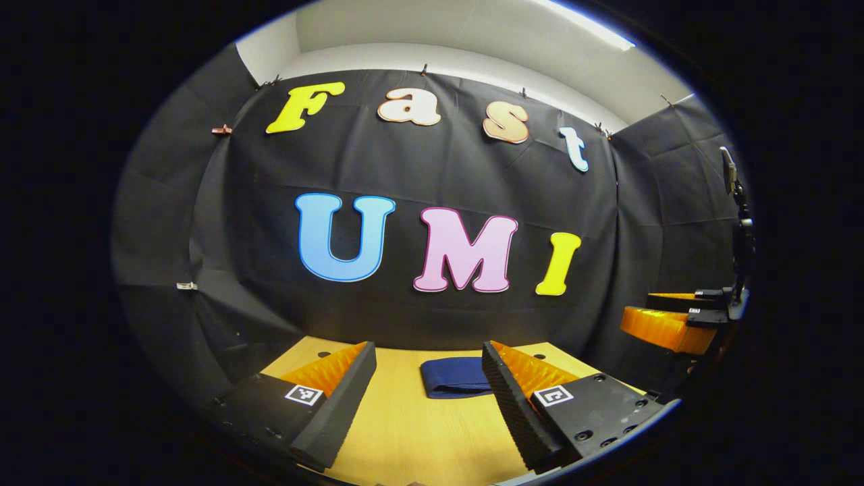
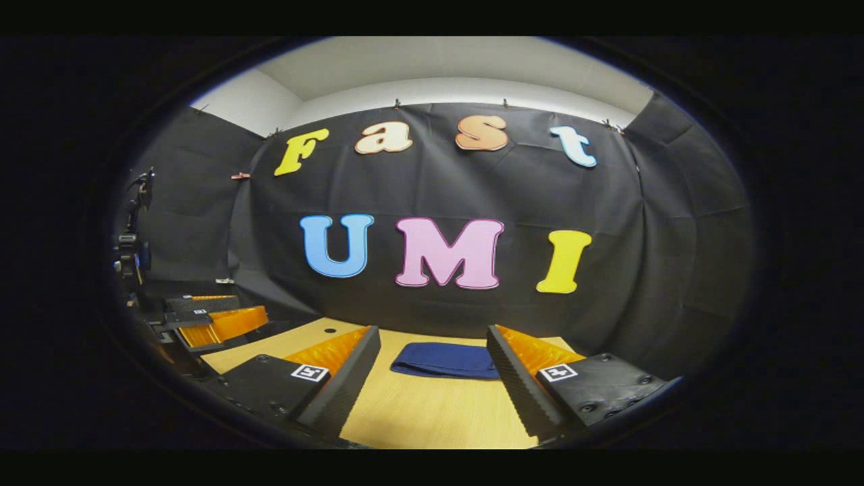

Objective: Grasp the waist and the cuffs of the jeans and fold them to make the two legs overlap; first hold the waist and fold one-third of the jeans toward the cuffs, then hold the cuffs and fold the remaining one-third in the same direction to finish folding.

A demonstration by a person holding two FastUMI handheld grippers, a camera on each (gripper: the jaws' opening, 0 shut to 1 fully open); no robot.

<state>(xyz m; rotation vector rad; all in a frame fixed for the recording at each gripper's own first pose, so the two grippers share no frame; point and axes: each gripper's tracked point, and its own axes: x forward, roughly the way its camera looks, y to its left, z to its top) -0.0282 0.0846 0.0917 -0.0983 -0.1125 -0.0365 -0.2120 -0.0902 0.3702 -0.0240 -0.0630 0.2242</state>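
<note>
Left gripper view, near to far: left gripper (image 1: 425, 398) low over the bench (image 1: 412, 439), jaws wide apart, nothing between them, touching nothing. Beyond, mid-bench, the jeans (image 1: 453, 376) lie as a compact dark-blue bundle w/ a rounded fold edge facing the camera; looks already folded down to a small stack, so task reads as done or nearly so. Can't tell from here whether legs line up inside the bundle. Far right, the right gripper (image 1: 675, 317) is held up off the bench, well apart from the jeans.

Right gripper view, near to far: right gripper (image 2: 432, 385) also has jaws spread wide, empty, no contact w/ cloth or bench (image 2: 432, 425). Jeans (image 2: 445, 360) sit just beyond the tips, flat, near the back edge. Left gripper (image 2: 216, 317) shows far left, raised.

Risks, as I judge them: denim is stiff and springy, top layer could creep open if unpressed. Any low sweep by either gripper could snag the fold edge and drag the bundle toward the wall. Re-gripping now would prob. pull layers out of line.
</note>
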